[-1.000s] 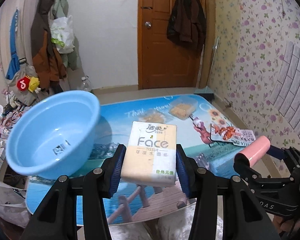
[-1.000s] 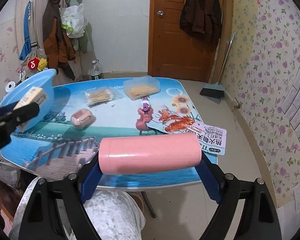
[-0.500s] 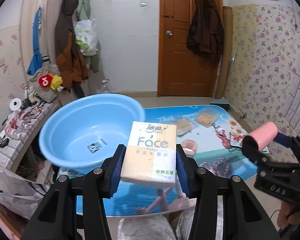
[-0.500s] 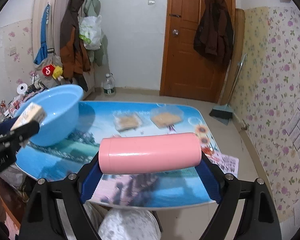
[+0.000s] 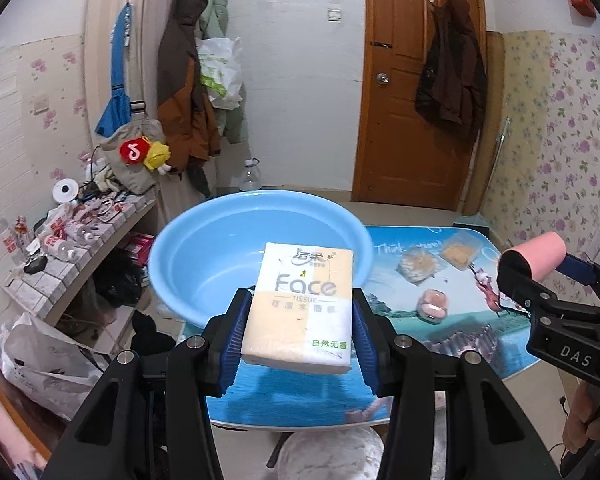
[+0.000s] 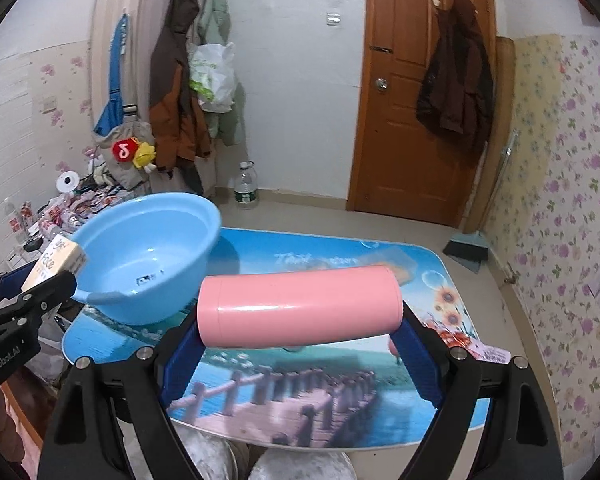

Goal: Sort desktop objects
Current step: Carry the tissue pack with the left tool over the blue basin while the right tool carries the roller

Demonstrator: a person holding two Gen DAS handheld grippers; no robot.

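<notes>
My left gripper (image 5: 298, 334) is shut on a white and yellow tissue pack (image 5: 302, 304), held in the air in front of the light blue basin (image 5: 204, 264). The basin stands at the left end of the printed table (image 5: 416, 344) and looks empty. My right gripper (image 6: 300, 332) is shut on a pink cylinder (image 6: 300, 304) lying crosswise between its blue pads, above the table's near half. In the left wrist view the right gripper (image 5: 540, 276) shows at the right with the pink cylinder (image 5: 540, 256). The right wrist view shows the left gripper's fingers (image 6: 40, 292) at the left edge with the tissue pack (image 6: 56, 262).
Two clear snack packets (image 5: 418, 266) (image 5: 460, 254) and a small pink case (image 5: 432, 304) lie on the table's far right part. A leaflet (image 6: 492, 354) lies at its right edge. A cluttered tiled shelf (image 5: 64, 240) stands left; a water bottle (image 6: 246, 188) is on the floor.
Both grippers have swung left and risen with their loads. The basin has moved from the left of the left wrist view to directly behind the tissue pack. Grips are unchanged.
</notes>
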